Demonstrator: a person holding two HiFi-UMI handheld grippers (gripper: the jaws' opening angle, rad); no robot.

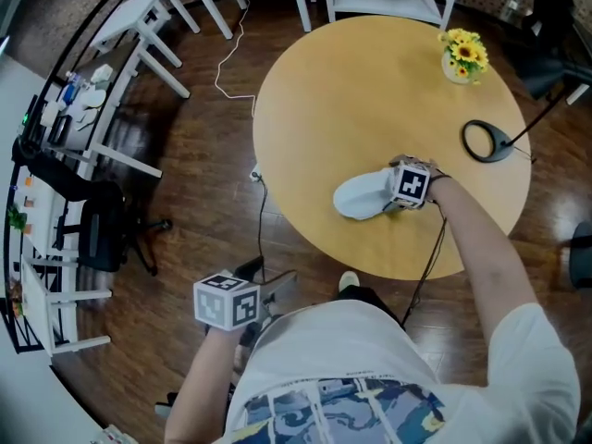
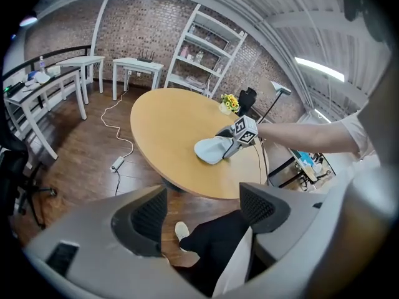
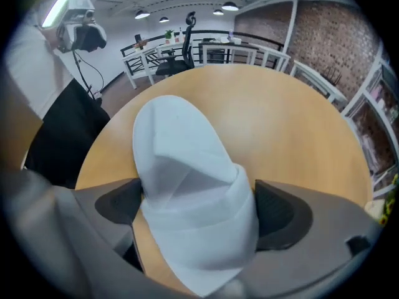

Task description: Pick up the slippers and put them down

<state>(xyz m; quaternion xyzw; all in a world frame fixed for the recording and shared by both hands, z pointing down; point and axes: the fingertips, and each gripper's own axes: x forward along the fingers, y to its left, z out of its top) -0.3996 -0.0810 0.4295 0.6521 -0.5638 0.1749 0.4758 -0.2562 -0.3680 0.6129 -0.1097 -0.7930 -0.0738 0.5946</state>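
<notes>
One pale grey-white soft fabric slipper (image 1: pixel 356 197) lies on the round light-wood table (image 1: pixel 370 81) close to its near edge. Its long axis runs roughly along that edge, reaching leftward from the right tool (image 3: pixel 198 207), whose jaws stand wide apart on either side of the slipper's nearer end without clamping it. Any fresh grip, I judge, falls to the right hand, since the slipper sits crosswise between its jaws, while the left tool (image 2: pixel 202 212) hangs off the table beyond the near edge, open and empty, well apart from the slipper.
</notes>
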